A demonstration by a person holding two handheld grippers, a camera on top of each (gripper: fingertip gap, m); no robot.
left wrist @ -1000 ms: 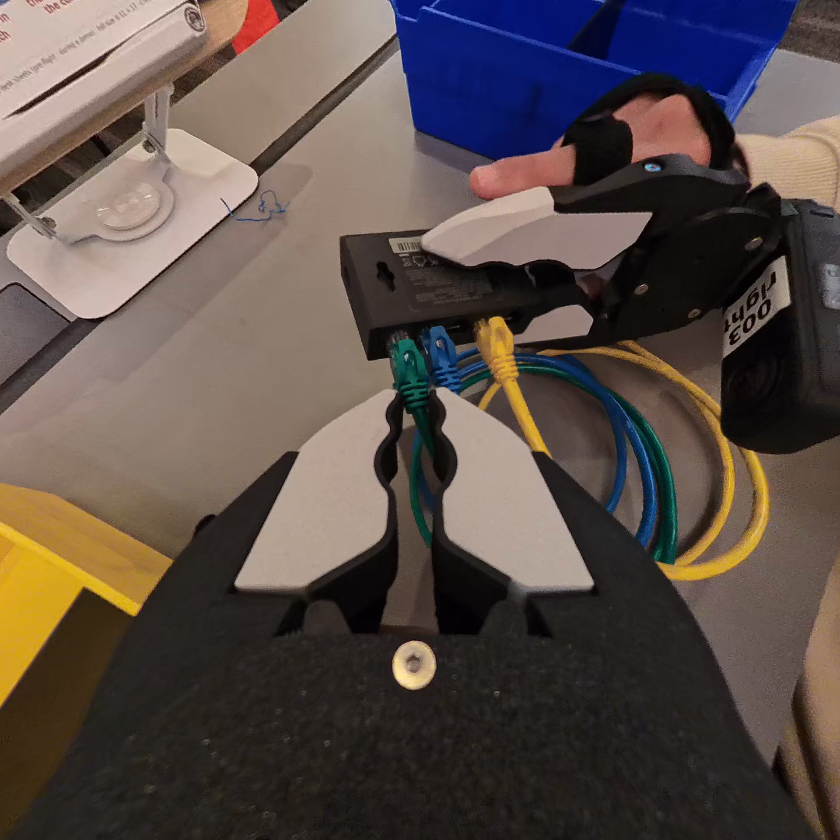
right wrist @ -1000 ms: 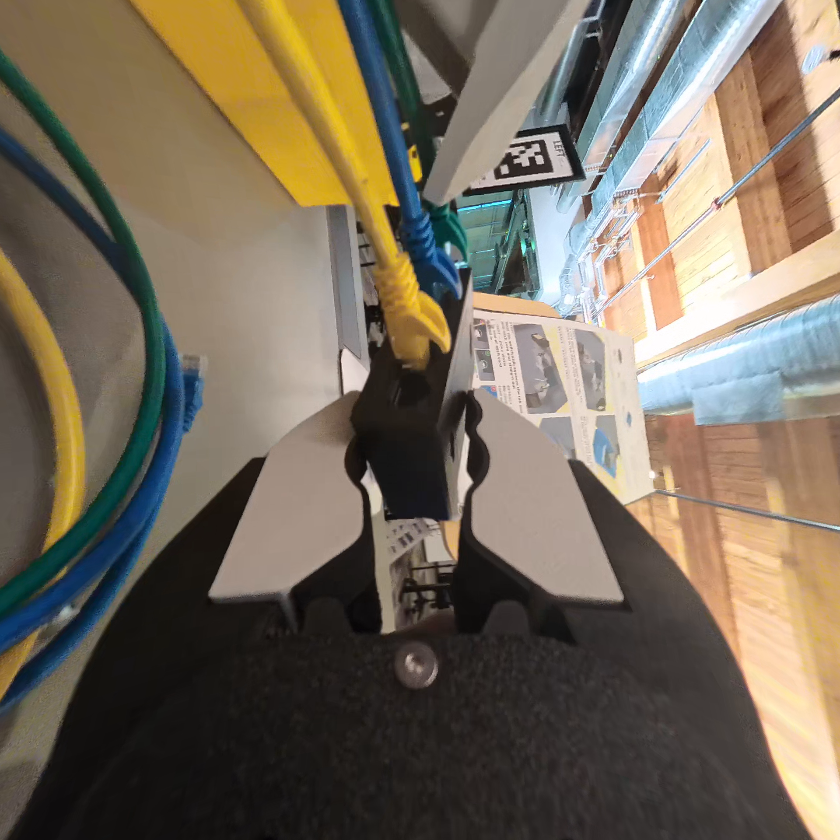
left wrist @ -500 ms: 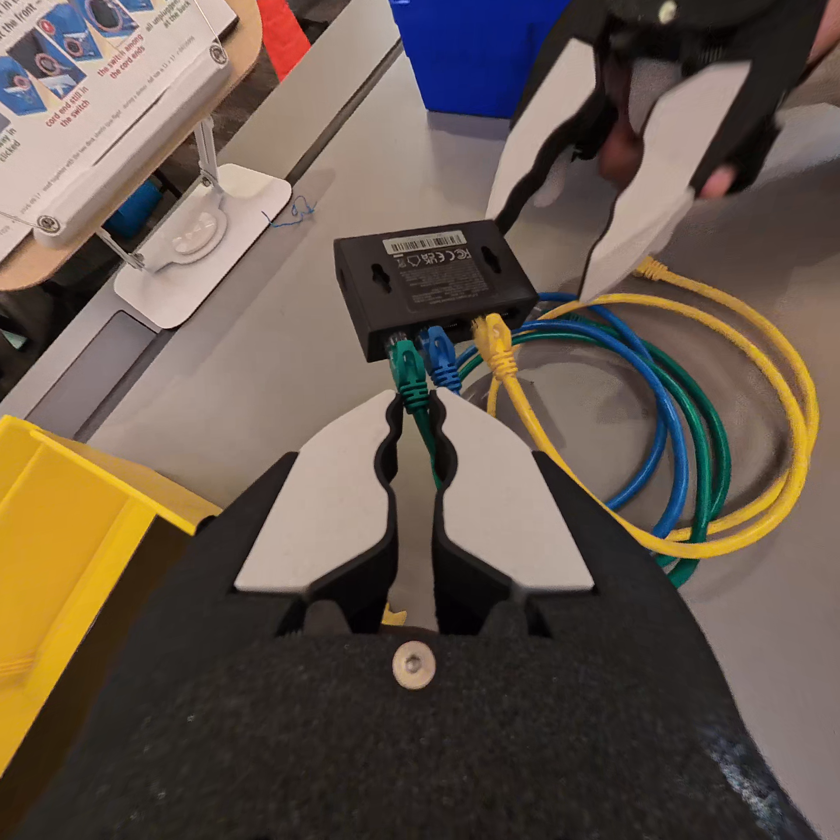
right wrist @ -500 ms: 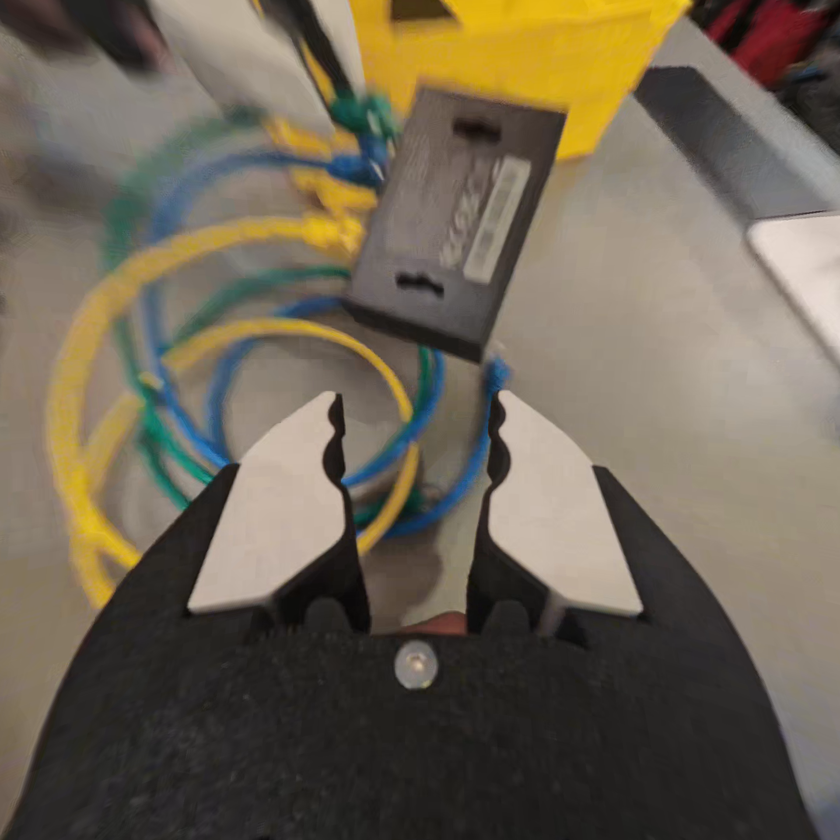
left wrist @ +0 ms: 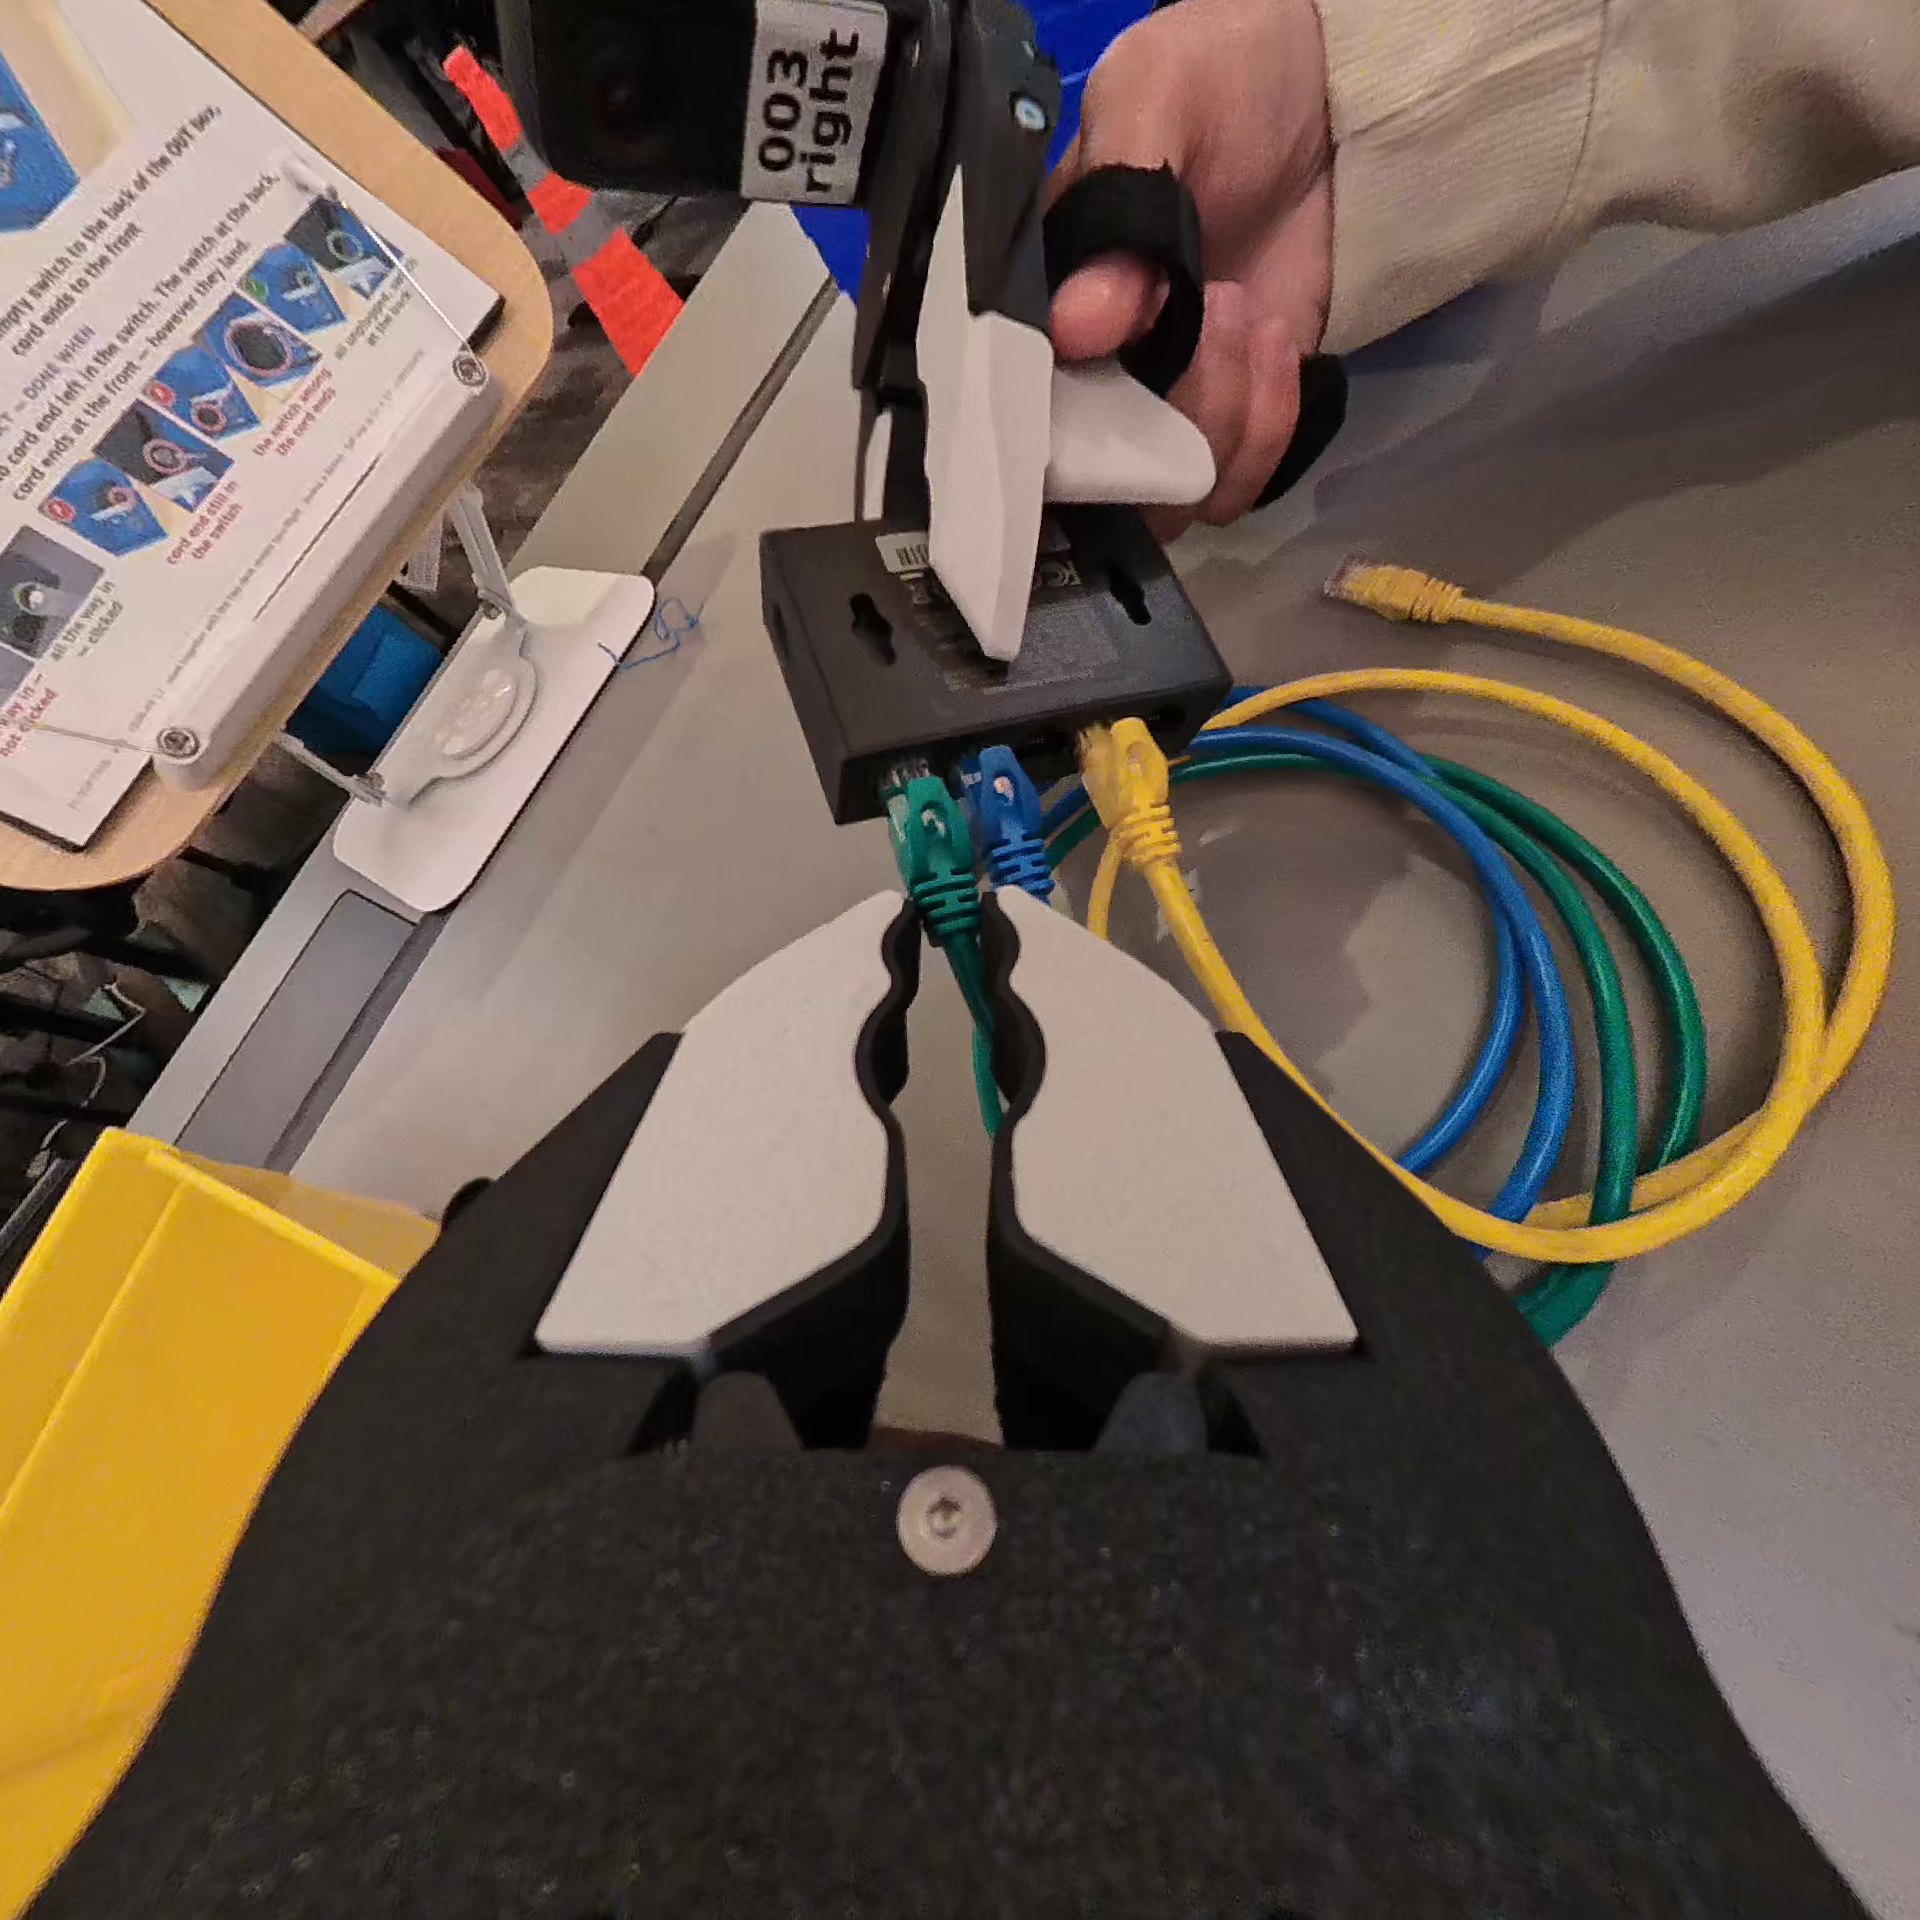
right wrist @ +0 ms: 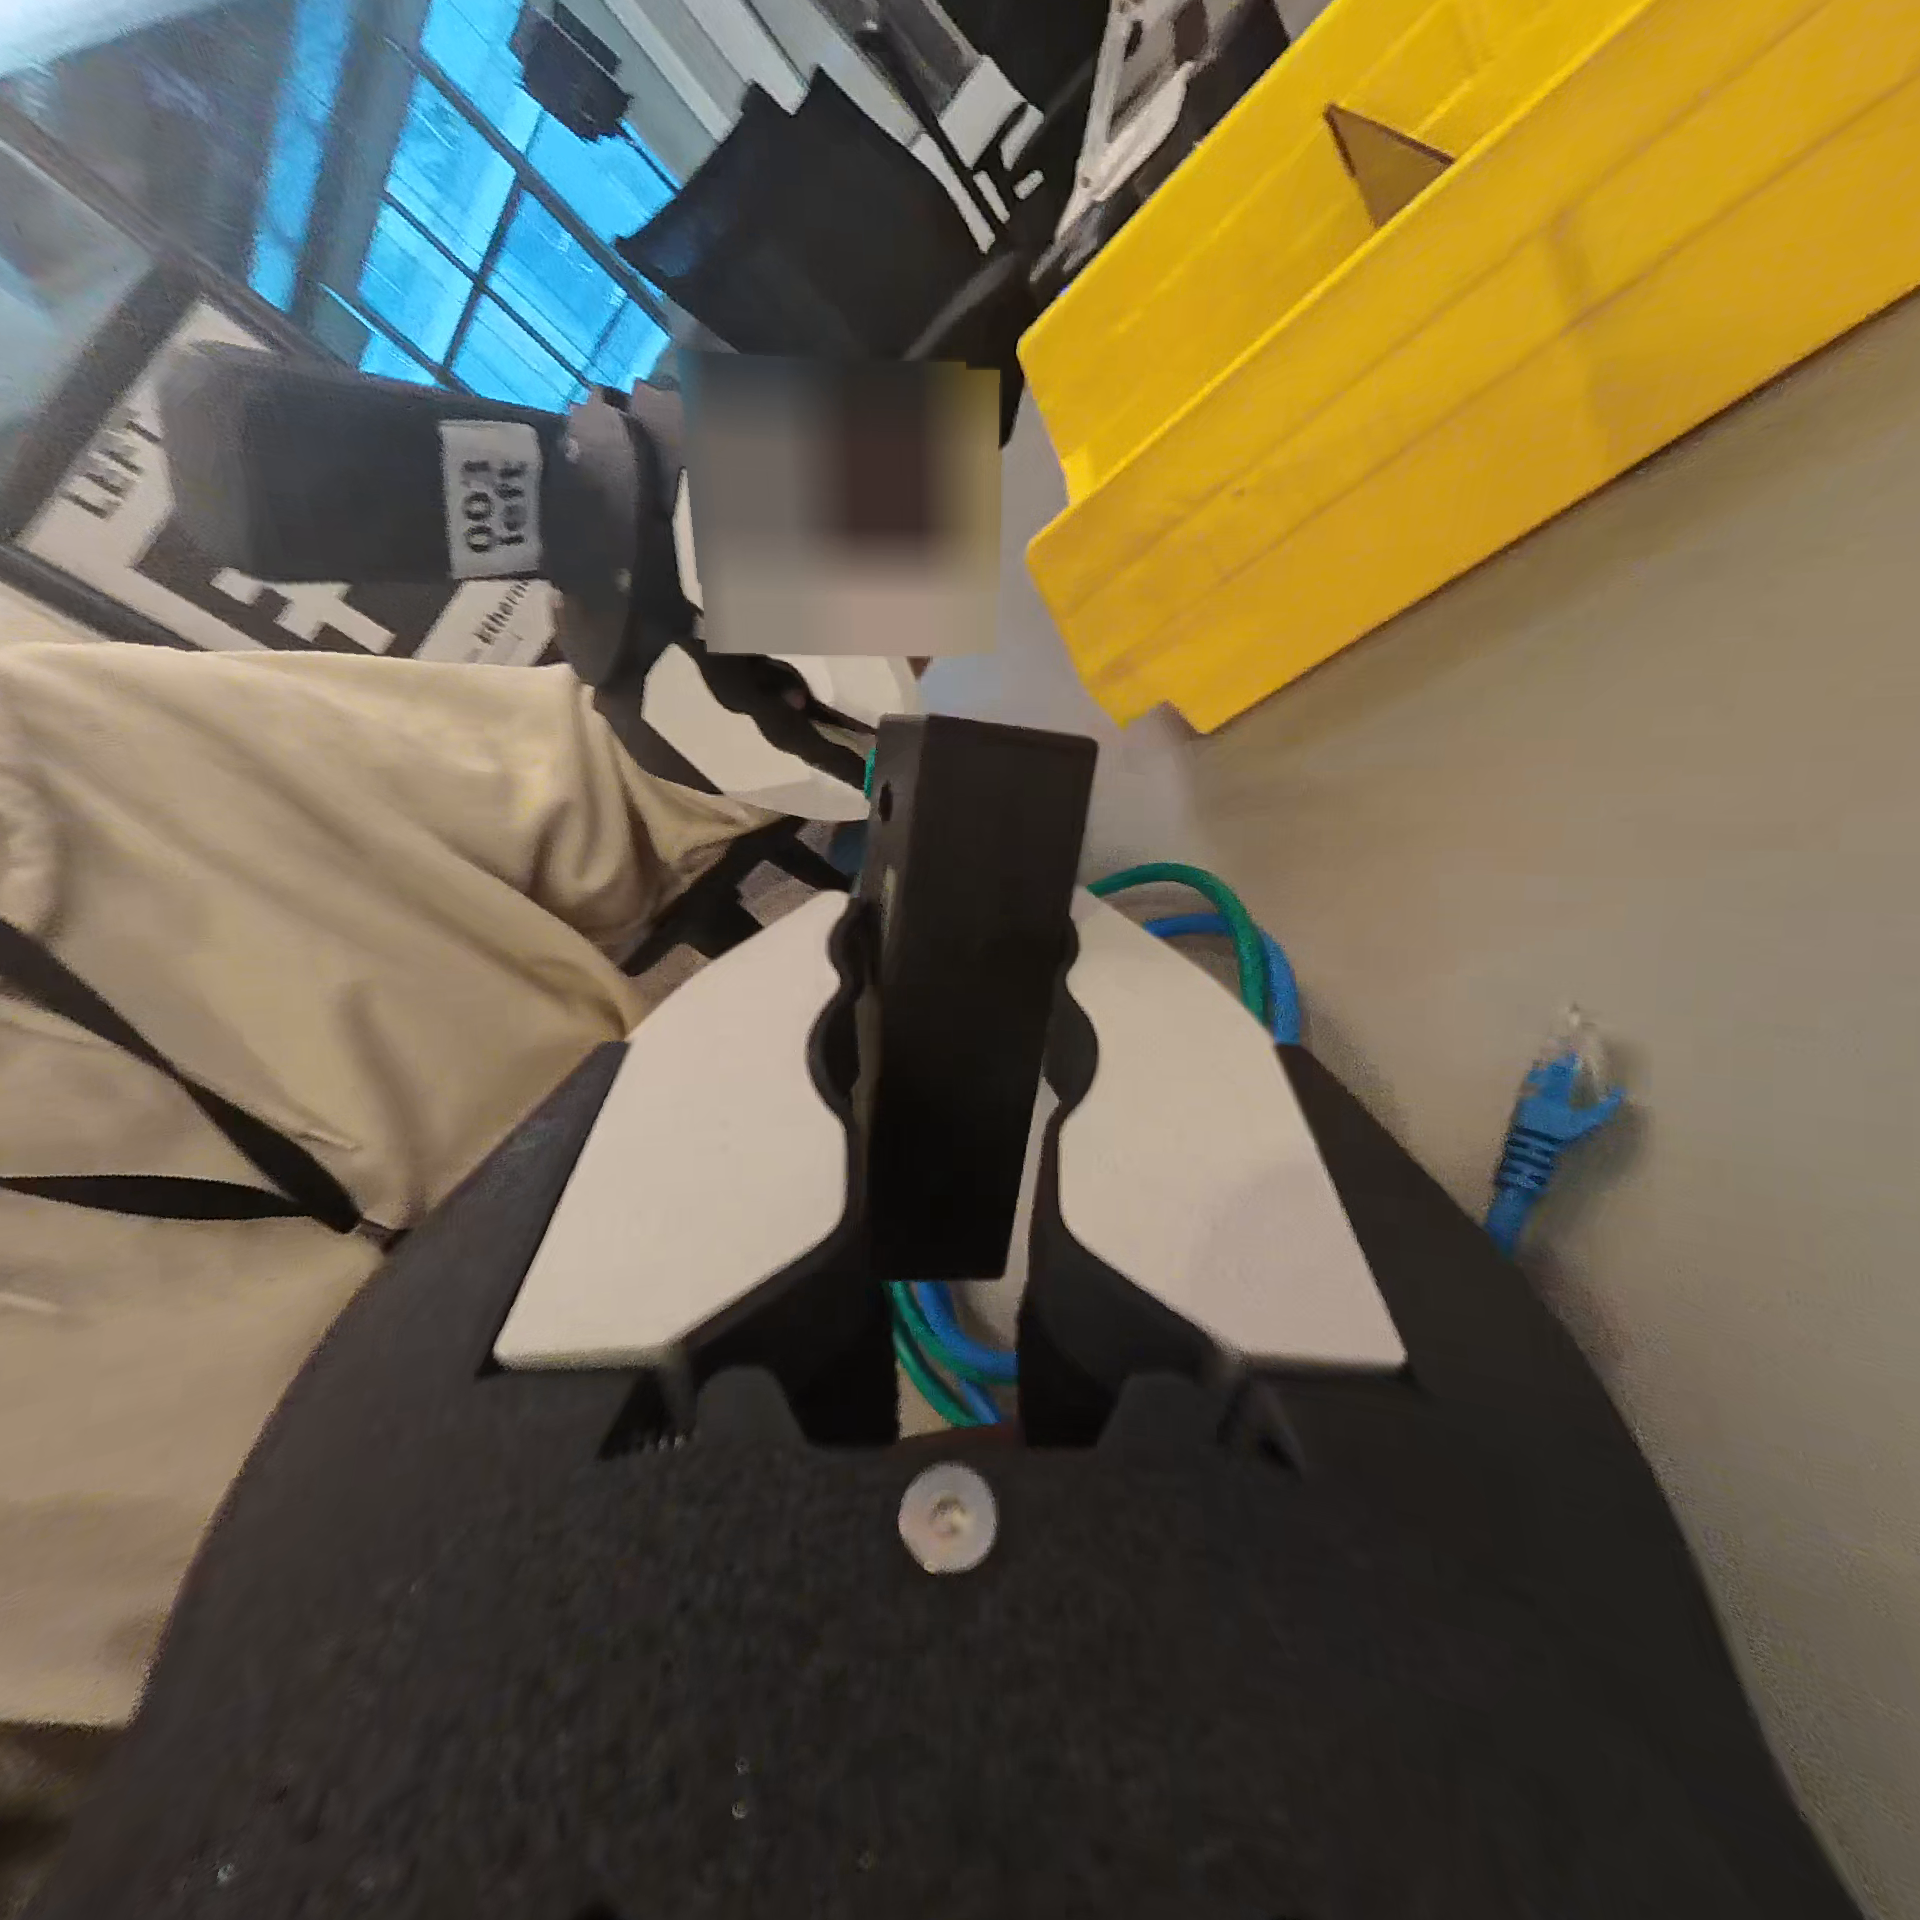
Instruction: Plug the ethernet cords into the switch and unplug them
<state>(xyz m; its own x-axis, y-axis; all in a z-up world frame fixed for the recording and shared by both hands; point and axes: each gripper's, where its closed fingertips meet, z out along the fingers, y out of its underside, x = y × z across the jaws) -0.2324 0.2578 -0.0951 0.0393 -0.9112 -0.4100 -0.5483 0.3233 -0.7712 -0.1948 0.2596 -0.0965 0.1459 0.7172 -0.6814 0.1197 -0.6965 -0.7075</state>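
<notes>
I've got the left gripper (left wrist: 951,914) clamped on the green cord (left wrist: 940,852), plugged into the switch (left wrist: 987,665) mid-table w/ blue and yellow beside it. Right gripper (right wrist: 961,935) pinches the switch body. Looks like the unplug step; next I'd press the tab and pull straight back.

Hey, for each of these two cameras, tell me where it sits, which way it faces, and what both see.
Left wrist view: sits on the left gripper, looks forward and down at the switch; it grips the green cord; a hand shows.
Right wrist view: sits on the right gripper, faces the person's sleeve and yellow bin, clamping the switch.
Shared: switch, cords, bin, each other's gripper.
</notes>
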